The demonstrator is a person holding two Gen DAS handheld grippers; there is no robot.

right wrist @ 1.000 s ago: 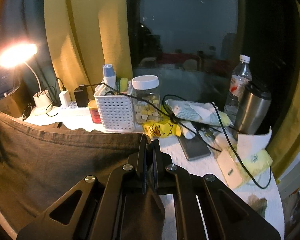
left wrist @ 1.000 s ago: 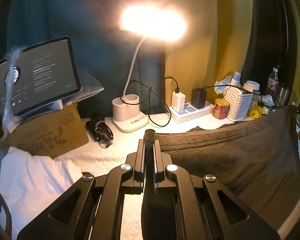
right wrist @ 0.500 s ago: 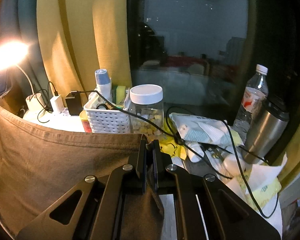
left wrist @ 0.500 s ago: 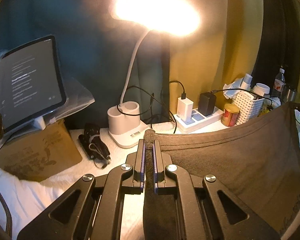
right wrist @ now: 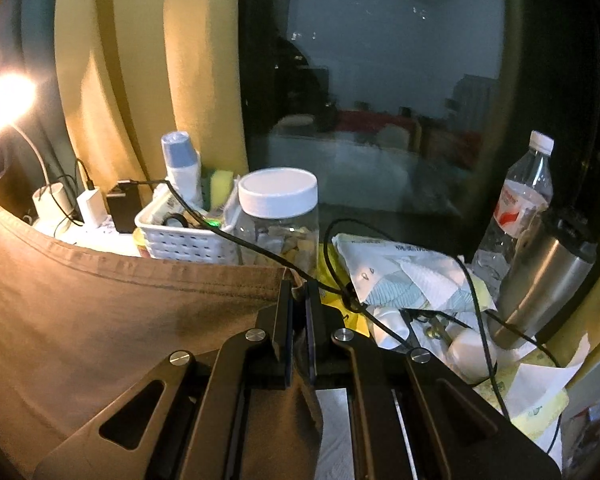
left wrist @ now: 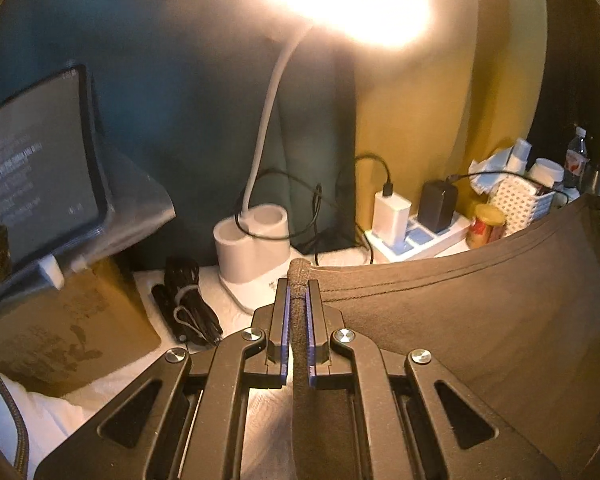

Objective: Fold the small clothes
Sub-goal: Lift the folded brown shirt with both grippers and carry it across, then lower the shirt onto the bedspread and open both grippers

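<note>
Left wrist view gives us the dark brown garment [left wrist: 480, 304] first: one corner of its stitched hem is pinched between the jaws of our left tool [left wrist: 299, 300], and the cloth runs from there across to the right in a sagging span. On the right wrist view the same garment [right wrist: 112, 312] arrives from the left, and its other hem corner is clamped in our right tool [right wrist: 298, 300]. Both tools are closed down narrow on fabric, so we hold the piece by two corners, spread between our hands and lifted off the surface [left wrist: 260, 412], which is covered in white cloth.

As we judge it, the task is at an early or middle stage: the garment is opened out and stretched, but no fold is visible in what we can see of it, and its lower part is out of frame. Laying it down, doubling it over and smoothing it are all left to do.

Further out, the far edge of the surface is crowded: a lit desk lamp [left wrist: 256, 240], a power strip [left wrist: 420, 236] with chargers, a white basket [right wrist: 180, 236], a lidded jar [right wrist: 278, 216], a water bottle [right wrist: 524, 200] and a steel tumbler [right wrist: 540, 280]. A tablet [left wrist: 36, 168] stands at the left. Loose cables near the right tool could snag the cloth, we think.
</note>
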